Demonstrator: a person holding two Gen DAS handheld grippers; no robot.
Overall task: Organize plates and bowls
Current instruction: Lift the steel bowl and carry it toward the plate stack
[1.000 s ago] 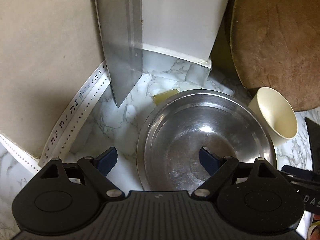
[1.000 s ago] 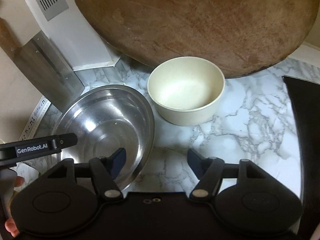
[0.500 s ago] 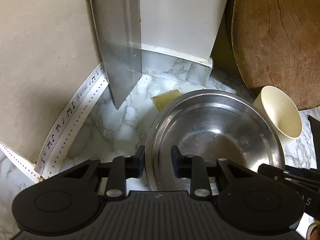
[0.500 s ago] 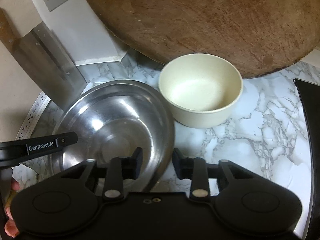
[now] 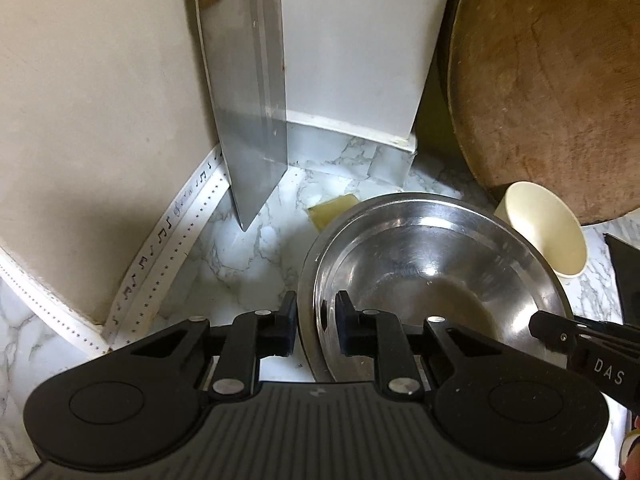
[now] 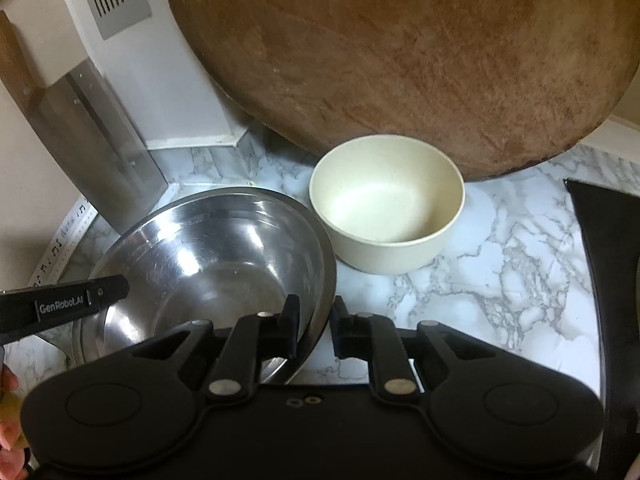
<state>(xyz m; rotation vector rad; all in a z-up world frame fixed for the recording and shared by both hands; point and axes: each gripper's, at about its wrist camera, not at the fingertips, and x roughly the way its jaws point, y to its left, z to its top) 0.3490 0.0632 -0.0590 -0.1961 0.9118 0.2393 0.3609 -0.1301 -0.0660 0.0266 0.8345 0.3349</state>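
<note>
Two grippers, left gripper (image 5: 316,326) and right gripper (image 6: 314,328), clamp opposite rims of round stainless-steel bowl (image 6: 208,252); cream bowl (image 6: 386,226) just beside.

cleaver (image 5: 250,112) upright | round wooden board (image 6: 400,60) leaning | marble counter (image 6: 500,260)

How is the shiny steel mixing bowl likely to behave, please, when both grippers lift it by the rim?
The shiny steel mixing bowl looks rigid and thin-walled, so probably light. Its polished rim may slip in the left gripper and right gripper, which pinch opposite edges. Its rounded base could rock beside the cream bowl.
</note>
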